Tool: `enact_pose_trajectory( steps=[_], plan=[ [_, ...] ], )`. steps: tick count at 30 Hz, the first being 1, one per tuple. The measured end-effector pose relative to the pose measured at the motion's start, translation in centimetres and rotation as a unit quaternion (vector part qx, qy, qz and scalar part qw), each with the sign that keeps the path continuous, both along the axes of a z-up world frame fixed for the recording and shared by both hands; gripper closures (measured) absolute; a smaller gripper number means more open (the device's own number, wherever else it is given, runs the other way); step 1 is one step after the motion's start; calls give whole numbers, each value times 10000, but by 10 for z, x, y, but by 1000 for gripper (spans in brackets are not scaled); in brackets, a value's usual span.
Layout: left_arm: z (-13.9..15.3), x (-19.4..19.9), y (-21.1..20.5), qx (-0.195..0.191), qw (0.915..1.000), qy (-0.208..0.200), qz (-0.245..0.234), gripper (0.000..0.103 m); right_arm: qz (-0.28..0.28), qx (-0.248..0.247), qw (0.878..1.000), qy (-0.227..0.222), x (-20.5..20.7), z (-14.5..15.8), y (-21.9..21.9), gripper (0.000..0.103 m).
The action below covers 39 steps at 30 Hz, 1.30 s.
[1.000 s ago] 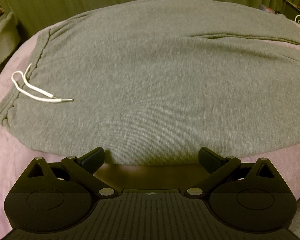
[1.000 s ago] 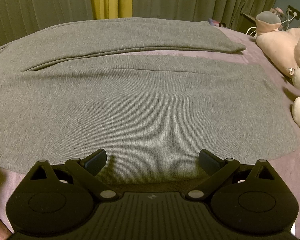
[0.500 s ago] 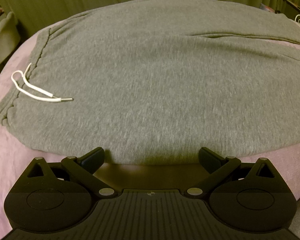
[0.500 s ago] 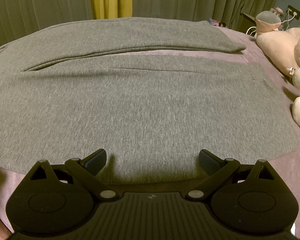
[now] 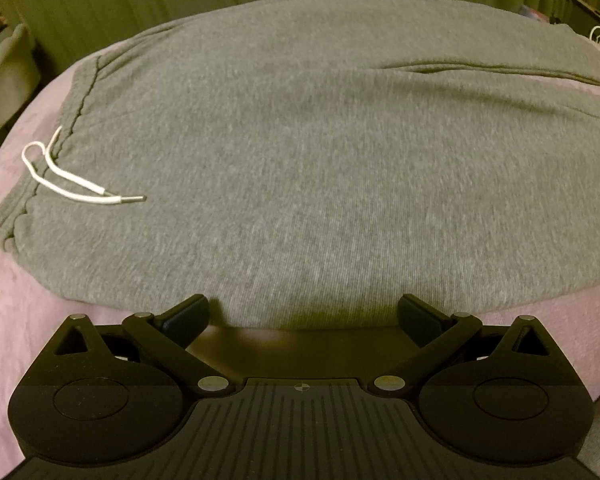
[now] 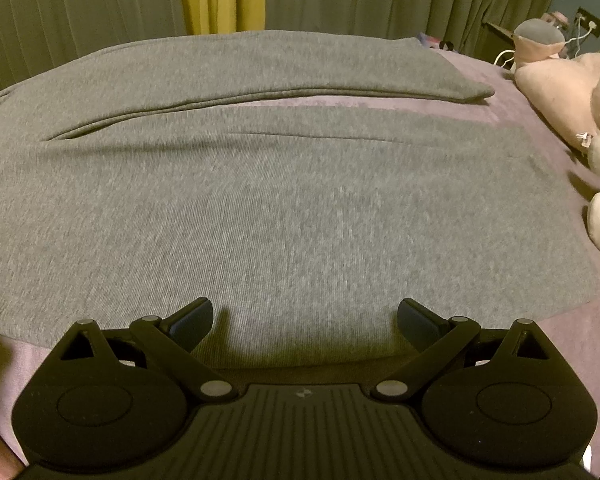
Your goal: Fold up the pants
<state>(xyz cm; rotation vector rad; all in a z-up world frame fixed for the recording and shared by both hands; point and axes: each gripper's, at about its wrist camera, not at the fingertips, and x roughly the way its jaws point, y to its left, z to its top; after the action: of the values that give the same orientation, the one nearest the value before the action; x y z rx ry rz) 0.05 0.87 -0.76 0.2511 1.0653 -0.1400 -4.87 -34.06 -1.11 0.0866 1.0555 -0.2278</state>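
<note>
— Counting what here?
— One pair of grey pants (image 5: 300, 160), two legs showing in the right wrist view. One white drawstring (image 5: 72, 180), two ends lying loose.
— Anything else lying around?
— One purple bed (image 6: 540, 92). Plush toys (image 6: 560, 80): at least two, exact number unclear. Two grippers, two fingers (image 5: 188, 316) each.

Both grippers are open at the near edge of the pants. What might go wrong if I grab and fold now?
1. The white drawstring lies loose on the pants and may get trapped in the fold.
2. The left gripper sits just short of the hem and may pinch the purple bedcover too.
3. The plush toys crowd the leg end, near the right gripper.
</note>
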Motion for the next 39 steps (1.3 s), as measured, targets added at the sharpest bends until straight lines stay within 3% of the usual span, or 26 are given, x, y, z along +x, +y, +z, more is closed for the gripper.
enact_pose_trajectory(
  steps=[12, 24, 34, 39],
  plan=[
    [-1, 3, -4, 93, 9999, 56, 3, 0, 59, 93, 9999, 58, 2, -1, 1, 4],
    [-3, 6, -2, 74, 9998, 165, 12, 0, 28, 781, 9968, 161, 5, -5, -12, 4],
    [-8, 11, -5, 69, 9997, 223, 70, 0, -38, 1397, 9887, 548, 15, -16, -21, 4],
    [-7, 12, -2, -55, 9998, 151, 103, 0, 131, 1463, 9866, 713, 18, -17, -18, 4]
  ],
)
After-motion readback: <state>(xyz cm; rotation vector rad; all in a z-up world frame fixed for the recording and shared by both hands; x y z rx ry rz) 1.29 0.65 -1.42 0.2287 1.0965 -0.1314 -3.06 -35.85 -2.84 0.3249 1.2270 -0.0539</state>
